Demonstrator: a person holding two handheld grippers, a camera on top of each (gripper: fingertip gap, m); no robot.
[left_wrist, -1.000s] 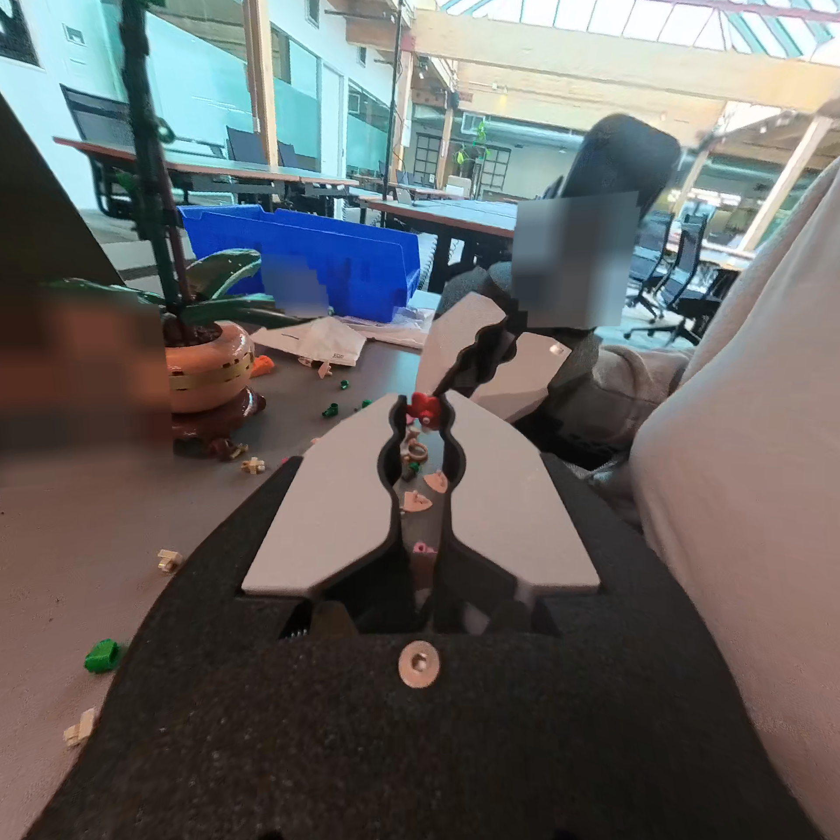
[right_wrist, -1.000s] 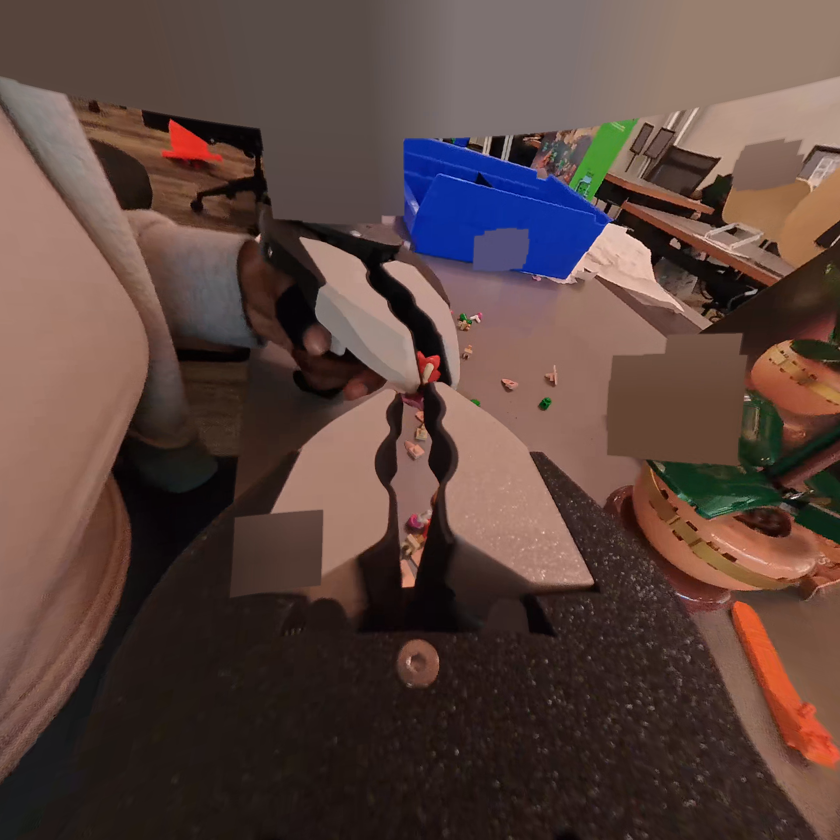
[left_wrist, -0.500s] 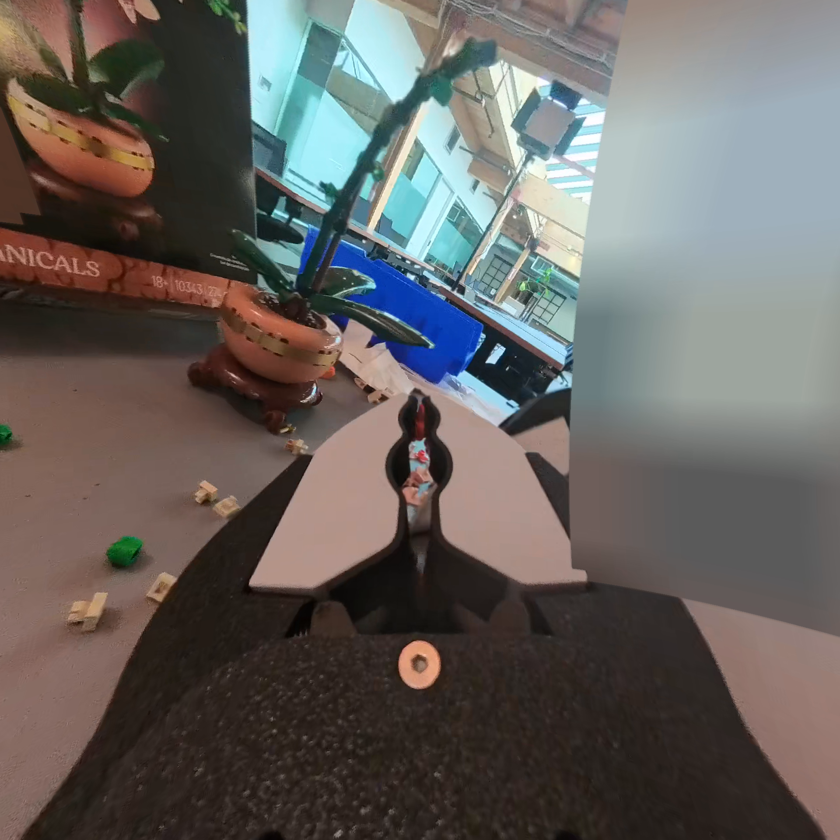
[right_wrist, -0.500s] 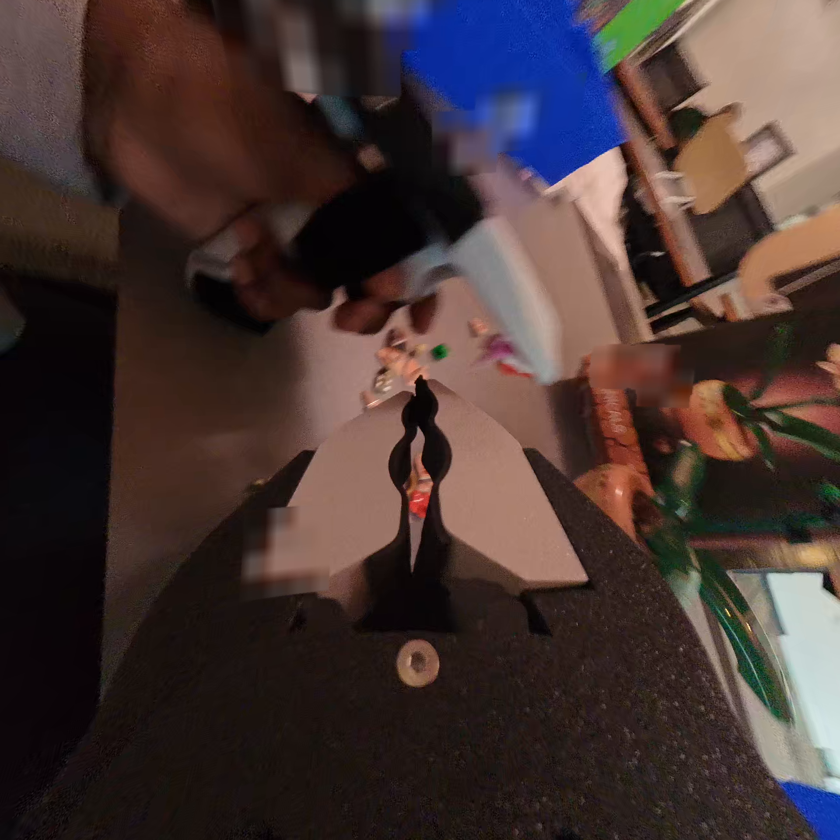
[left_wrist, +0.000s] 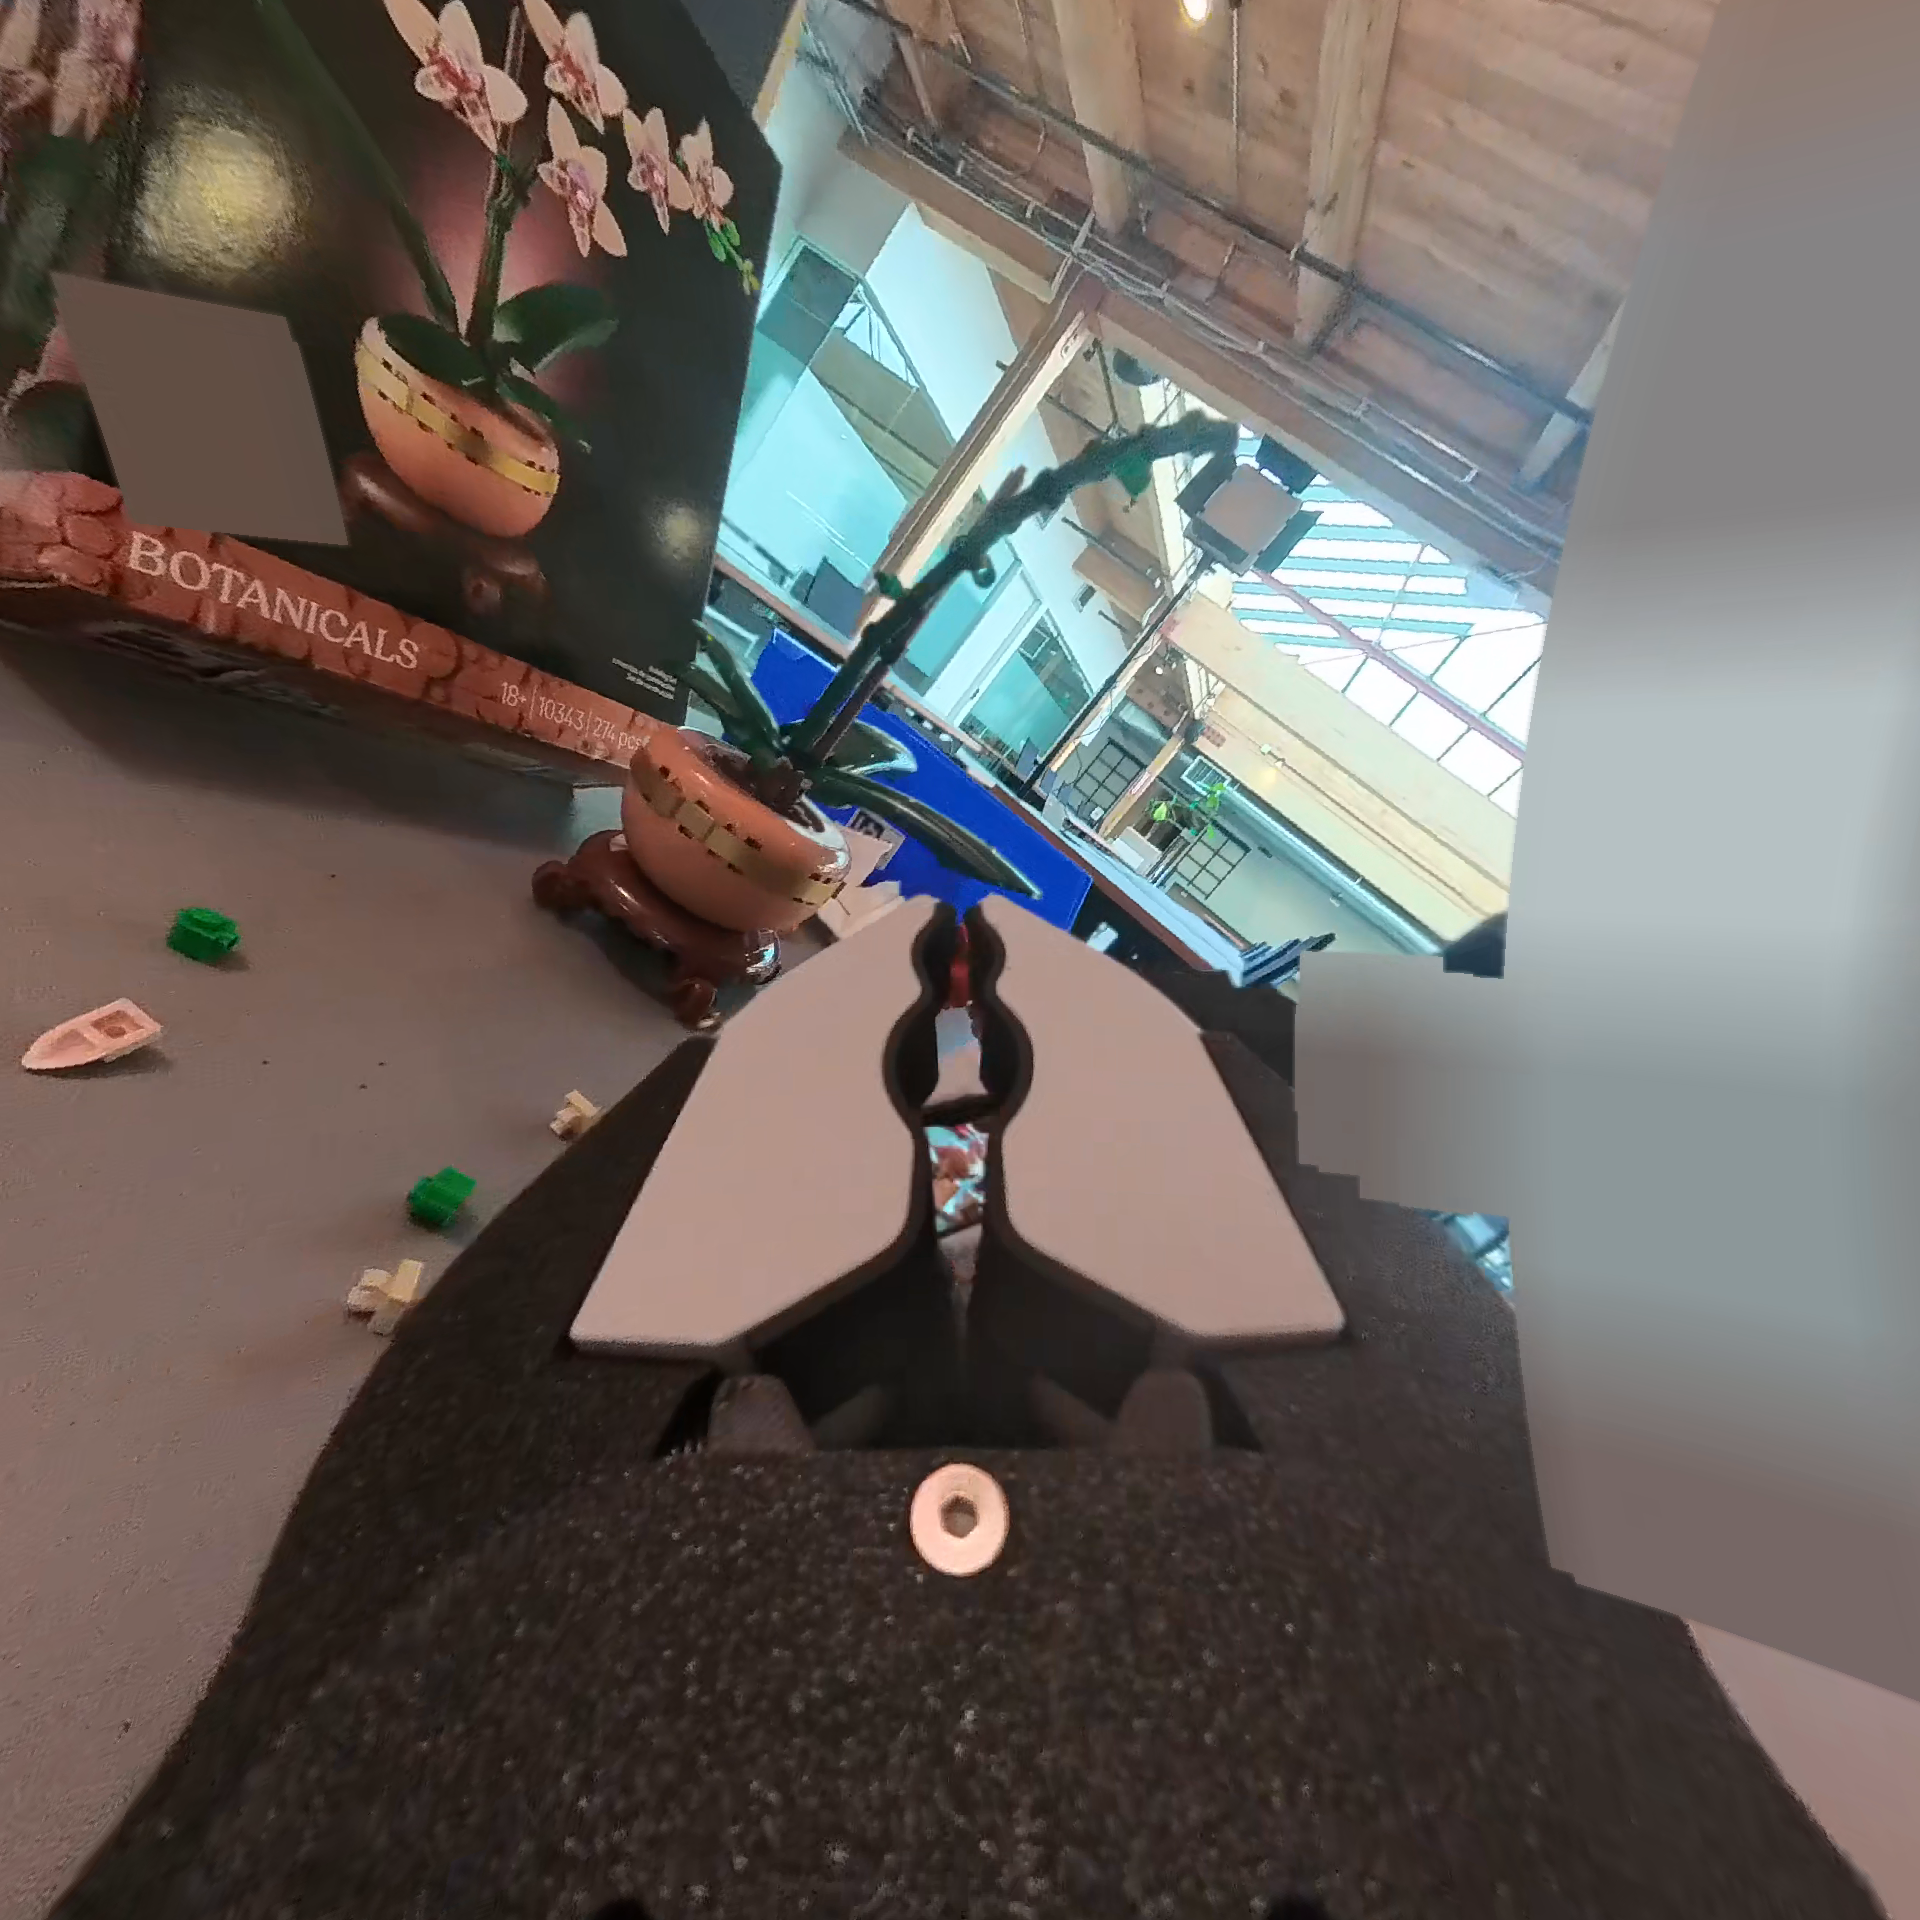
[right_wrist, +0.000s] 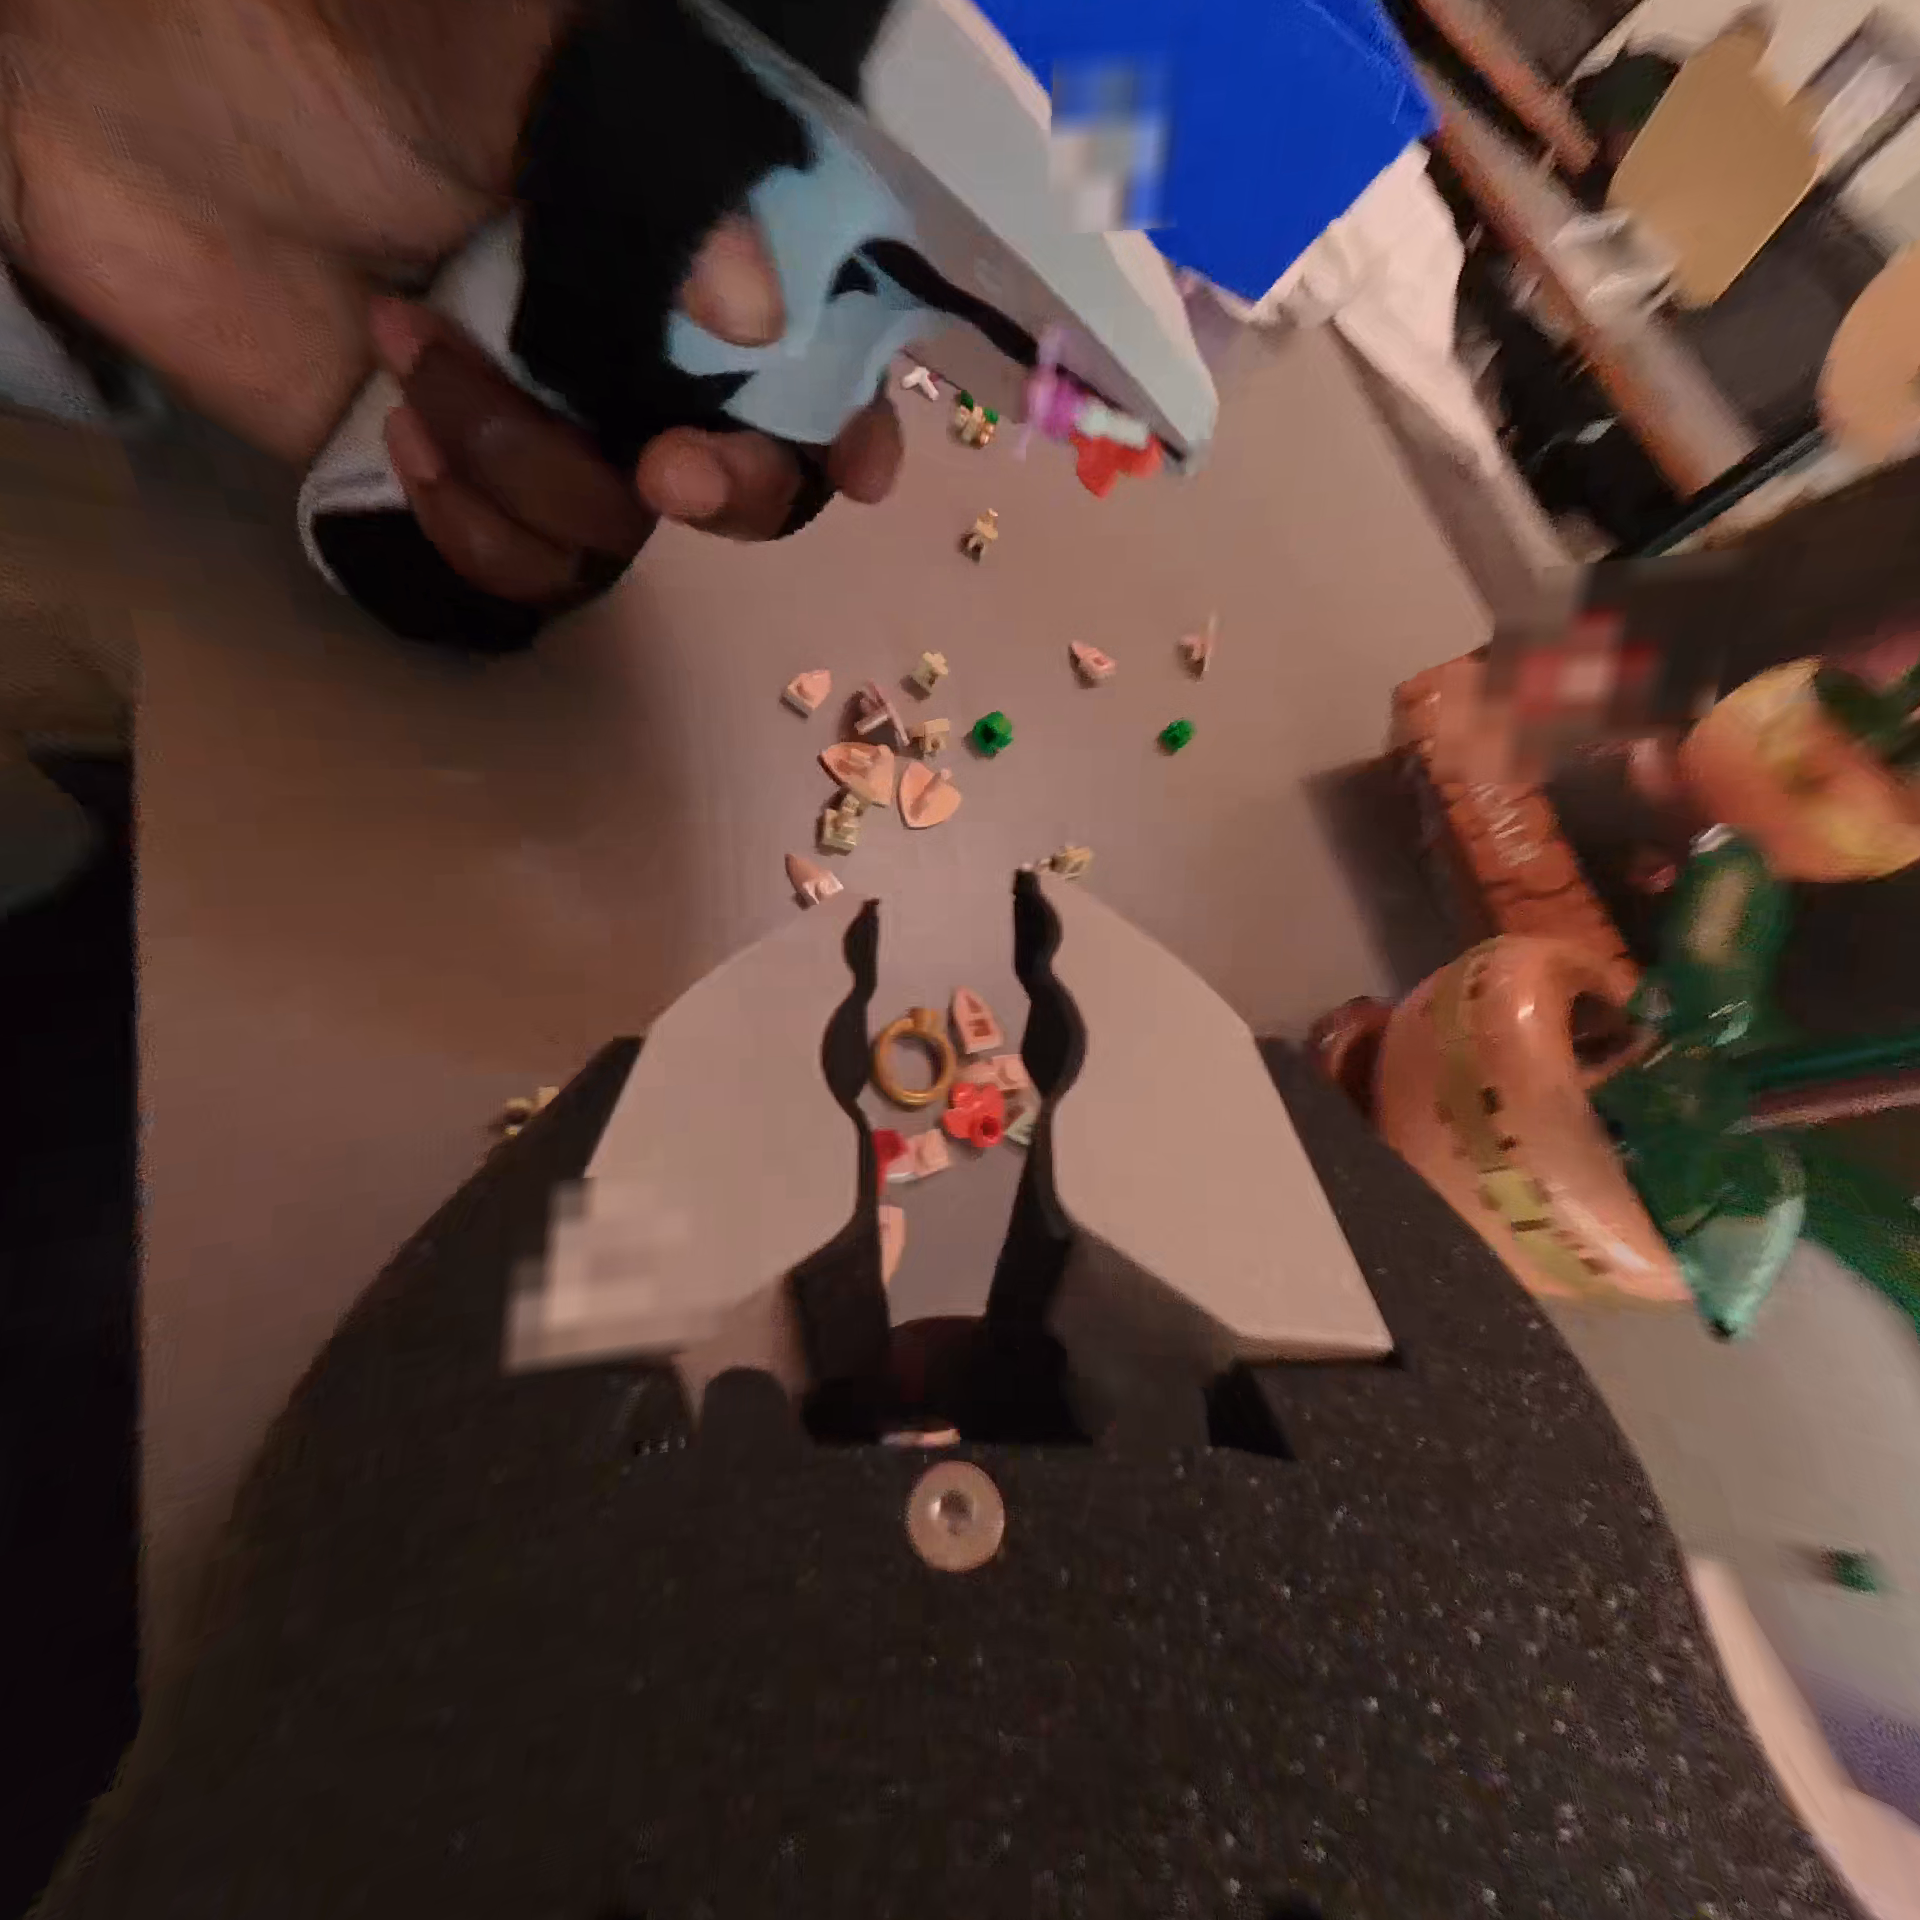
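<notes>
My left gripper (left_wrist: 958, 920) is shut on a small red piece (left_wrist: 958, 966) pinched at its tips, and points toward the brick-built orchid pot (left_wrist: 727, 842). In the right wrist view, the left gripper (right_wrist: 1179, 436) is at the top in a person's hand, with the red piece (right_wrist: 1117, 457) and a pink bit at its tips. My right gripper (right_wrist: 945, 894) is open and holds nothing. It looks down on the grey table (right_wrist: 416, 831), where a gold ring (right_wrist: 914, 1060), a red piece (right_wrist: 977, 1112) and pink pieces lie under its fingers.
Loose pink, tan and green pieces (right_wrist: 883, 758) are scattered ahead of the right gripper. The pot with green leaves (right_wrist: 1486, 1122) is to its right. The picture box (left_wrist: 416, 312) stands behind the pot. A blue bin (right_wrist: 1226, 135) sits farther back. Green bits (left_wrist: 203, 932) lie left.
The two grippers met at the red piece a second ago. The left has swung away toward the pot with it still pinched. The right has opened and tipped down over the loose pieces.
</notes>
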